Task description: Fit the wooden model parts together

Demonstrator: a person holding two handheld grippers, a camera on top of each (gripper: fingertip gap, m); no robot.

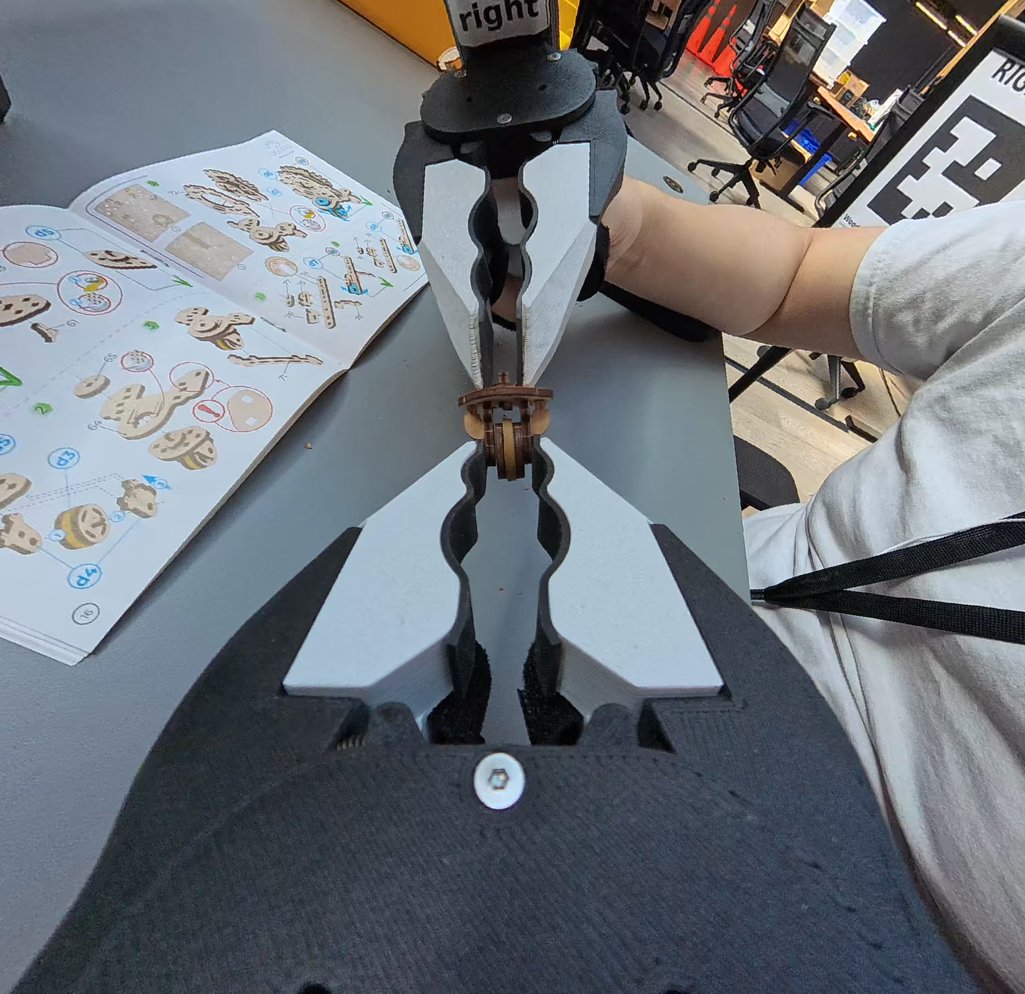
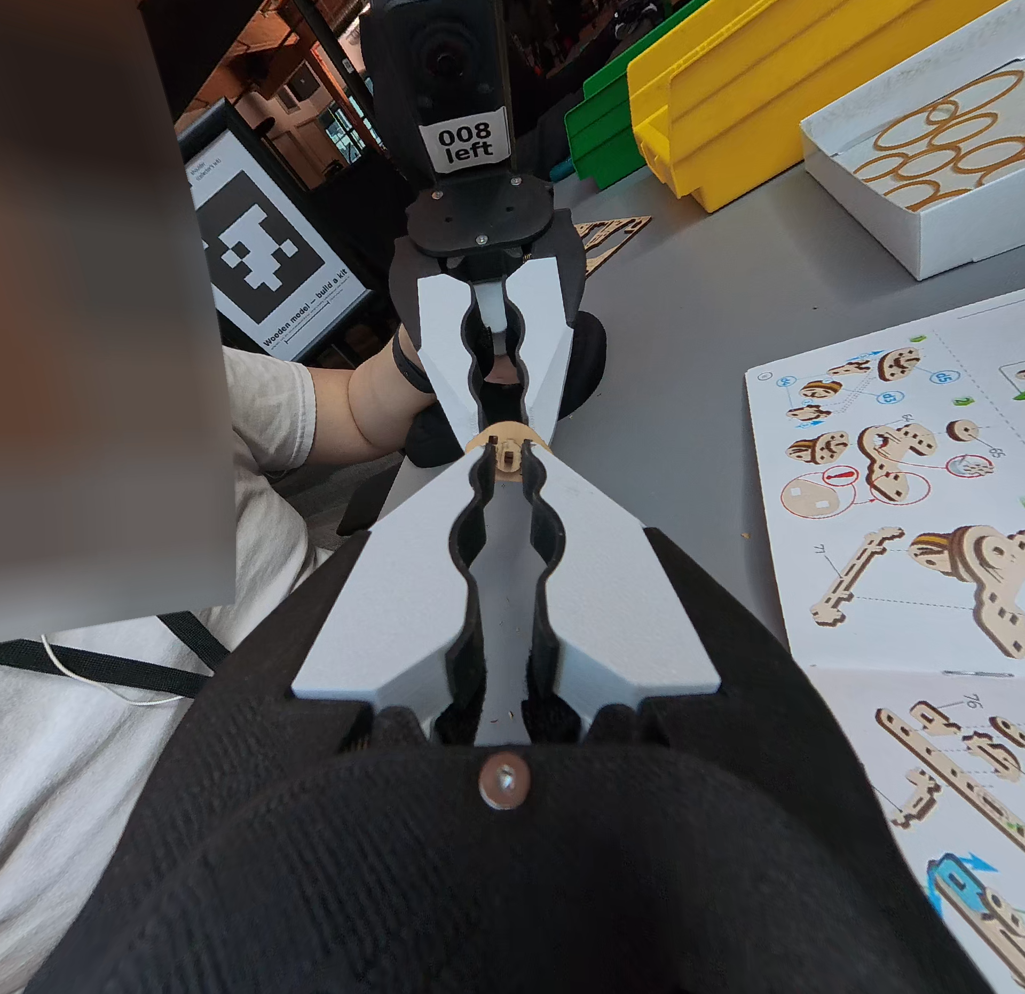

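My two grippers meet tip to tip above the grey table (image 1: 610,413). In the left wrist view my left gripper (image 1: 506,460) is shut on a small stack of wooden discs (image 1: 505,447). A brown wooden plate (image 1: 506,396), seen edge-on, sits on top of the stack. My right gripper (image 1: 502,382) comes in from the far side and is shut on a small peg (image 1: 503,380) on that plate. In the right wrist view my right gripper (image 2: 507,456) pinches the peg piece (image 2: 506,458) against a round pale wooden part (image 2: 507,430). The left gripper (image 2: 507,425) stands just behind it.
An open instruction booklet (image 1: 166,357) lies left of the grippers; it also shows in the right wrist view (image 2: 915,523). Yellow bins (image 2: 776,107), a green bin (image 2: 604,119), a white box (image 2: 865,218) of wooden sheets and a loose offcut (image 2: 610,235) stand beyond. The person's arm (image 1: 721,268) and the table edge (image 1: 732,468) are close by. Left and right tips are no more than a few centimetres apart.
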